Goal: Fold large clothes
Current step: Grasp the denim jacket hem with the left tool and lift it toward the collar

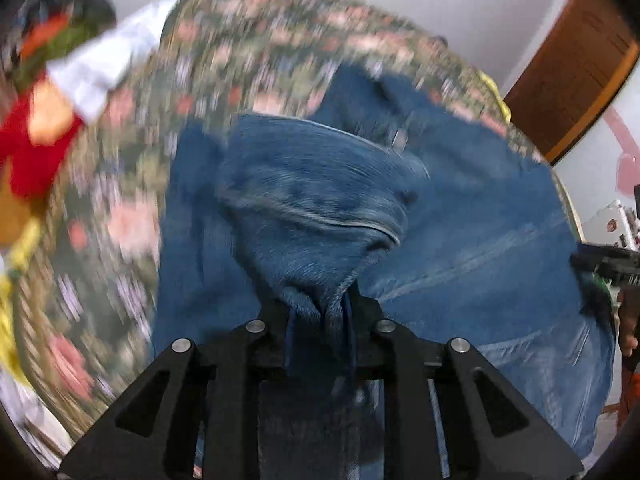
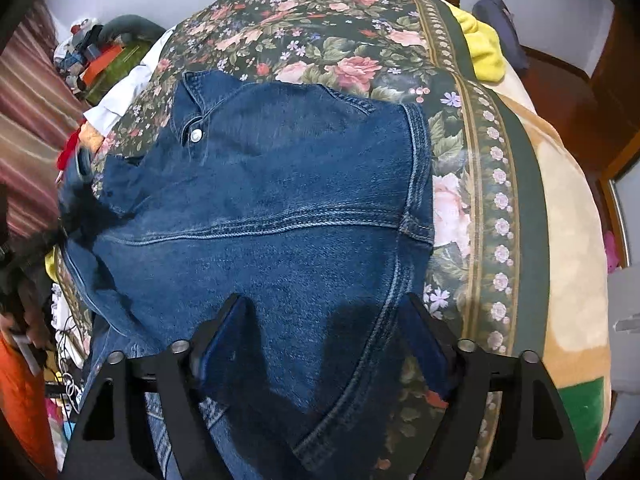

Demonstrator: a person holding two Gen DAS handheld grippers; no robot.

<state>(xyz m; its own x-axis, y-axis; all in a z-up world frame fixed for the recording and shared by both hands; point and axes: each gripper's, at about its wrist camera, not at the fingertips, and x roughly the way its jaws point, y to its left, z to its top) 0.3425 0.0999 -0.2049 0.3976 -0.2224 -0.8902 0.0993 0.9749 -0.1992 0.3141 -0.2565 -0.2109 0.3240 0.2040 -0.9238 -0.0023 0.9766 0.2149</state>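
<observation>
black linkage arms of the left gripper (image 1: 320,304) fill the bottom of the left wrist view, and its jaws stand nearly closed on a gathered bunch of the denim jacket (image 1: 312,200), the cloth pinched into a tight twist right at the fingertips. that raised fold drapes away over the rest of the jacket, which spreads flat to the right across the floral bedspread (image 1: 120,208); this view is smeared by motion blur. in the right wrist view the right gripper (image 2: 324,320) hangs just above the jacket (image 2: 280,184) with its 2 jaws standing wide apart and nothing pinched between them; the jacket's right side seam and hem run between the fingers. the jacket lies back up, collar and a metal button (image 2: 196,135) at the far left, its right edge stopping short of the bedspread's (image 2: 472,184) flowered border, so bare bedspread stays free on the far side and to the right. a beige blanket (image 2: 568,216) and a yellow cloth (image 2: 486,52) lie beyond that border. at the left edge a white garment (image 2: 120,96) and a heap of mixed coloured clothes (image 2: 96,56) crowd the bedspread's corner, close to the jacket's collar.
</observation>
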